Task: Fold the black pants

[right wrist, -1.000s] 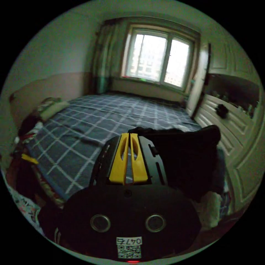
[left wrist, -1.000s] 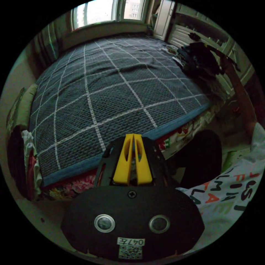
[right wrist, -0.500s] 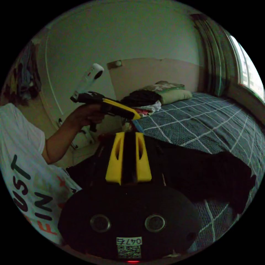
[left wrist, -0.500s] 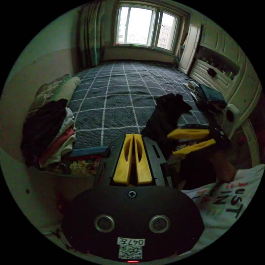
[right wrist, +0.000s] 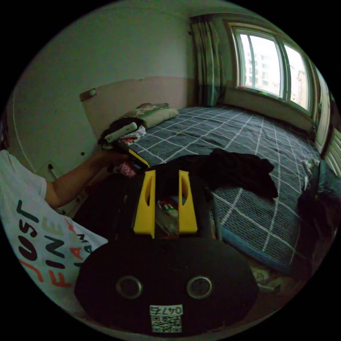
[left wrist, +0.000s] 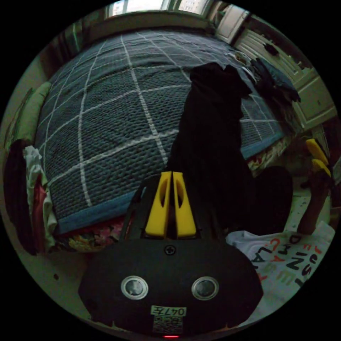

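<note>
The black pants (left wrist: 213,142) lie stretched across the grey checked bed cover, their near end hanging over the bed's edge. My left gripper (left wrist: 172,173) hovers above that edge just left of the pants, jaws shut with nothing seen between them. In the right gripper view the pants (right wrist: 231,168) lie crumpled on the bed beyond my right gripper (right wrist: 166,172), whose jaws stand open and apart from the cloth. The right gripper (left wrist: 317,157) also appears at the far right of the left gripper view, off the bed. The left gripper (right wrist: 136,158) is held in a hand near the bed's corner.
The bed (left wrist: 106,117) has a blue border along its near edge. A stack of folded clothes (right wrist: 120,131) and a pillow (right wrist: 152,113) sit at the head end. Dark clothes (left wrist: 277,81) are heaped by the white cabinets. The person's white lettered shirt (right wrist: 39,227) is close by.
The right gripper carried the pants over to the bed, then opened and drew back, leaving them lying on the cover. The left gripper stayed shut; its camera has tilted down toward the bed's edge.
</note>
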Demonstrator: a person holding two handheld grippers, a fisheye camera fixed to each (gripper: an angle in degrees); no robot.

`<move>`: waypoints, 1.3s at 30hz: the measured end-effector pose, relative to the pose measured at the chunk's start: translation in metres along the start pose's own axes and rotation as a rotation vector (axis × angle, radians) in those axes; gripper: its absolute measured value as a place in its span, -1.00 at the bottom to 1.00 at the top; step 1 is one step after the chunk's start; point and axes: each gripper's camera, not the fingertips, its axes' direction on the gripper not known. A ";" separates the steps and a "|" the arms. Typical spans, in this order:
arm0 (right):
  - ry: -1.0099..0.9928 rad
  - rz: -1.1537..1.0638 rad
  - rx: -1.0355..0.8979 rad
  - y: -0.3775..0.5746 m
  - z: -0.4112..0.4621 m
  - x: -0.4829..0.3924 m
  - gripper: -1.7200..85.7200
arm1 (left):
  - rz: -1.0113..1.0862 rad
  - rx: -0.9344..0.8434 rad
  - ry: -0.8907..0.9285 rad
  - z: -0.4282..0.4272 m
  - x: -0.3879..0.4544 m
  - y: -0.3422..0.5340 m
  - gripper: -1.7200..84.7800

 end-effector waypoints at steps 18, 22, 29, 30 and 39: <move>0.038 -0.087 0.082 -0.002 -0.045 -0.093 -0.78 | 0.116 0.673 -0.320 -0.234 0.038 0.135 -0.98; 0.147 -0.168 0.082 -0.012 -0.057 -0.120 -0.78 | 0.201 0.802 -0.325 -0.278 0.060 0.182 -0.98; 0.353 -0.128 0.017 -0.002 -0.050 -0.107 -0.78 | 0.346 0.749 -0.122 -0.280 0.070 0.251 -0.98; 0.357 -0.091 0.002 0.005 -0.045 -0.098 -0.78 | 0.338 0.732 -0.096 -0.276 0.068 0.255 -0.98; 0.214 -0.029 -0.155 0.002 0.029 -0.082 -0.74 | 0.293 0.362 0.269 -0.182 0.065 0.243 -0.98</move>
